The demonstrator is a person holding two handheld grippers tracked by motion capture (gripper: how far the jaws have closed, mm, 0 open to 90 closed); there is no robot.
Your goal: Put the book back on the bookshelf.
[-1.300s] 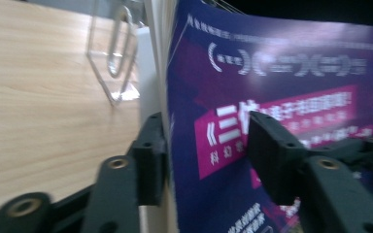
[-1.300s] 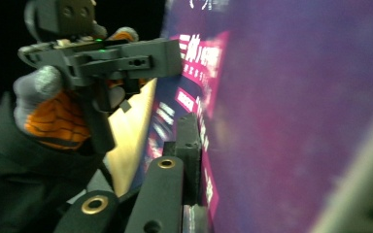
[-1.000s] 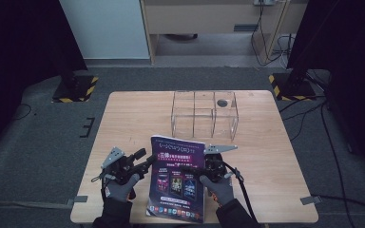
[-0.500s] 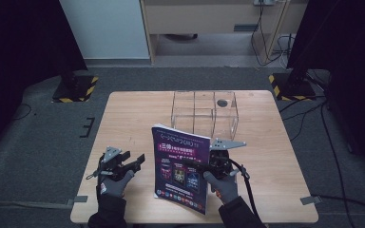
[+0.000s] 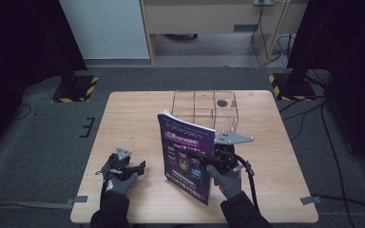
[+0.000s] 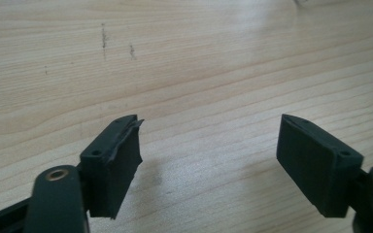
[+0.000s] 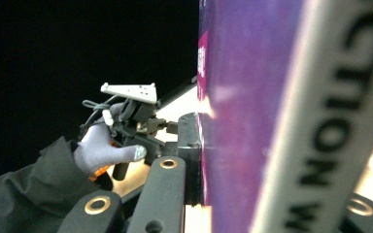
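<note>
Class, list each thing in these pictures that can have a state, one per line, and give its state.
Magazine: closed, lifted off the table and tilted upright, clamped at its right edge.
Right hand-held gripper: shut on the magazine.
Left hand-held gripper: open, nothing between its jaws, which have just been opening; low over the bare table.
Clear box: open-topped, upright at the table's far side, apart from the magazine.

On the table (image 5: 138,118), a magazine (image 5: 187,156) stands raised near the front edge, with the clear wire box (image 5: 204,107) behind it. The right gripper (image 5: 218,154) is at its right edge; the left gripper (image 5: 138,167) sits apart to its left, low over bare tabletop.
</note>
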